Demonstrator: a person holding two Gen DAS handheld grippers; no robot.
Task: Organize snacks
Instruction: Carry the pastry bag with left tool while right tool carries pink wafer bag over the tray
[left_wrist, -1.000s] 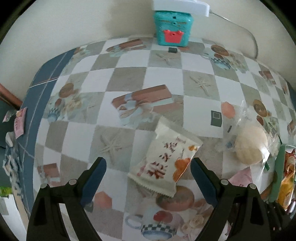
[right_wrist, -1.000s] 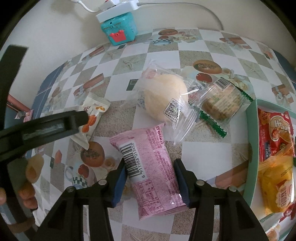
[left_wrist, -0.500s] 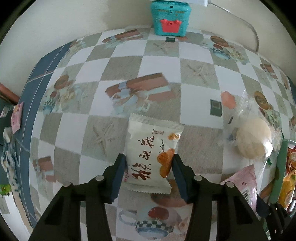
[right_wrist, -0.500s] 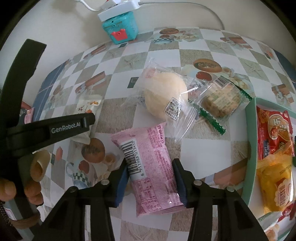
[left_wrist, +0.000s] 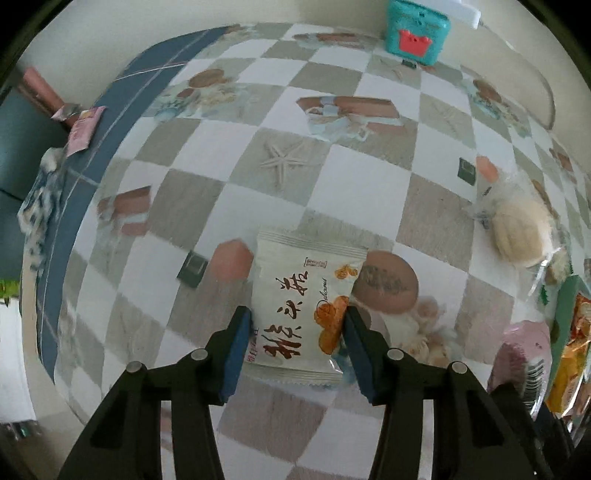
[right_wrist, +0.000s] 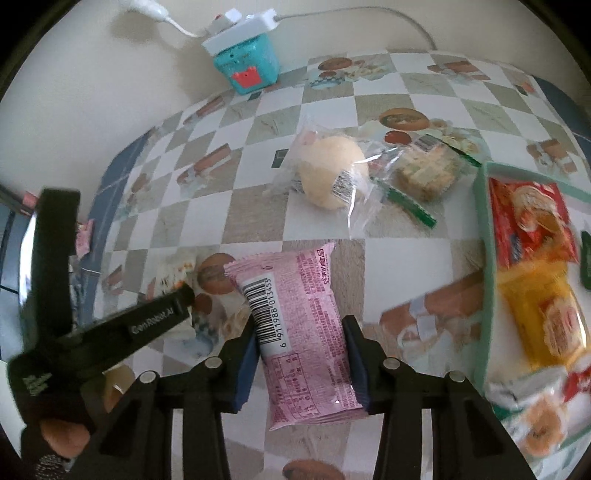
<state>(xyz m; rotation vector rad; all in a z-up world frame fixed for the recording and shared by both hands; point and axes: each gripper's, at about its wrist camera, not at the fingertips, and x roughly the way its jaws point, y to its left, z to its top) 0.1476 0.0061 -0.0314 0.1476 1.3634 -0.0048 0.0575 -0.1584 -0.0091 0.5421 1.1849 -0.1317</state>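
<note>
Left wrist view: left gripper (left_wrist: 297, 338) clamps the white snack packet (left_wrist: 301, 308); right gripper (right_wrist: 301, 350) clamps the pink snack packet (right_wrist: 299, 332) above the worktop (right_wrist: 295, 229). Slick film could slip free before reaching the green tray (right_wrist: 484, 236).

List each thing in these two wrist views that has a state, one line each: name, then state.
left gripper: shut on the white snack packet.
white snack packet: sealed, gripped at both side edges.
right gripper: shut on the pink snack packet.
pink snack packet: sealed, barcode side up.
round bun: in a clear wrapper, on the table.
green tray: already holding red and yellow packets.
</note>
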